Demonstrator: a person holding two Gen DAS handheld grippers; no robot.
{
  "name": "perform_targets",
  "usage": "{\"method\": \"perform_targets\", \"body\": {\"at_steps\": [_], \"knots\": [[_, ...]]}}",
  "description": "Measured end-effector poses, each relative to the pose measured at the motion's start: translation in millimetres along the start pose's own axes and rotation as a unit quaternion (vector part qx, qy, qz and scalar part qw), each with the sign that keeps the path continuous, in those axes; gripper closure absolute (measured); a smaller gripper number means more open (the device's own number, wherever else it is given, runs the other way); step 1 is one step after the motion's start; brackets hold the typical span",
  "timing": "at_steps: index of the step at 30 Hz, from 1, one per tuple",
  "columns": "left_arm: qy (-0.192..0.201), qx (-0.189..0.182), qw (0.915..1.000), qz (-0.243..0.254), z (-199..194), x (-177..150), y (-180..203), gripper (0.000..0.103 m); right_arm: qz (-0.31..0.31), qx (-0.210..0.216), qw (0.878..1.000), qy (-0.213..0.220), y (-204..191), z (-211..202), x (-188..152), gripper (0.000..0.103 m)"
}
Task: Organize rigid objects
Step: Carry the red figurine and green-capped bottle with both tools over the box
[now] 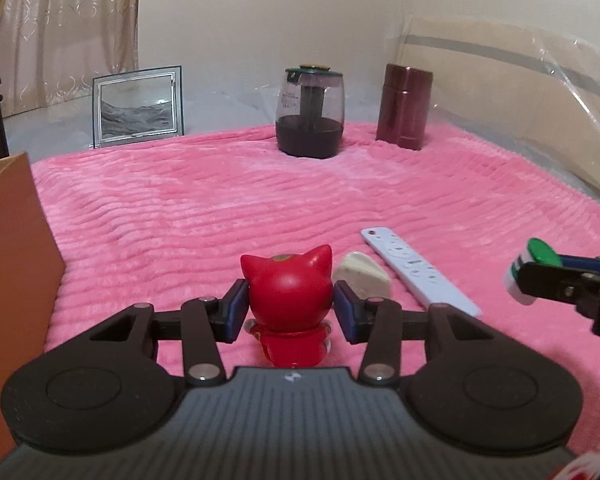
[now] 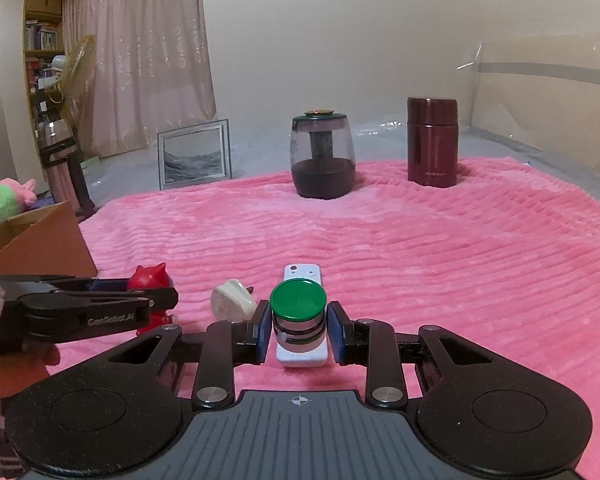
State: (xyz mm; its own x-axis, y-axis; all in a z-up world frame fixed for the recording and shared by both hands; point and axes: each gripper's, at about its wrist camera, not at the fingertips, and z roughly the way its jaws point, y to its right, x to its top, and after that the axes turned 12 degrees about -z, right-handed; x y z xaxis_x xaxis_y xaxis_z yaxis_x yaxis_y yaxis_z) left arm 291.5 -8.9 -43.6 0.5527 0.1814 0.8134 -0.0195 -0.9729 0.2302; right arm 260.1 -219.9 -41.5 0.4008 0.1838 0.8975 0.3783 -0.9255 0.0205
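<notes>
Figurine [image 1: 288, 300] stands on a pink ribbed blanket [image 1: 260, 200], clamped by the left gripper [image 1: 290, 308]; the right gripper [image 2: 298, 330] grips a green-capped jar [image 2: 298, 312], seemingly above the remote [image 1: 418, 270]. Curtain [image 2: 148, 60] and bookshelf [image 2: 42, 40] stand behind.

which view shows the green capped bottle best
The right wrist view: the green-capped bottle sits centred between that hand-held gripper's pads, cap and banded body clear. The left wrist view shows it small at the right edge, tilted sideways, partly hidden.
</notes>
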Motion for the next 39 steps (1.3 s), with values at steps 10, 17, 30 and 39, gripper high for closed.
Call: {"method": "perform_targets", "body": {"at_steps": [10, 17, 30, 39], "knots": [[0.004, -0.022, 0.9996, -0.015, -80, -11, 10, 0.062, -0.006, 0.012, 1.000, 0.001, -25, -55, 3, 0.077], [0.014, -0.029, 0.9994, -0.014, -139, -15, 6, 0.062, -0.022, 0.028, 0.999, 0.007, -49, -92, 10, 0.077], [0.041, -0.032, 0.9986, -0.005, -228, -9, -17, 0.062, -0.056, 0.066, 0.996, 0.022, -104, -127, 29, 0.077], [0.052, -0.024, 0.9983, -0.010, -272, 8, -66, 0.062, -0.088, 0.117, 0.989, 0.029, -151, -123, 51, 0.077]]}}
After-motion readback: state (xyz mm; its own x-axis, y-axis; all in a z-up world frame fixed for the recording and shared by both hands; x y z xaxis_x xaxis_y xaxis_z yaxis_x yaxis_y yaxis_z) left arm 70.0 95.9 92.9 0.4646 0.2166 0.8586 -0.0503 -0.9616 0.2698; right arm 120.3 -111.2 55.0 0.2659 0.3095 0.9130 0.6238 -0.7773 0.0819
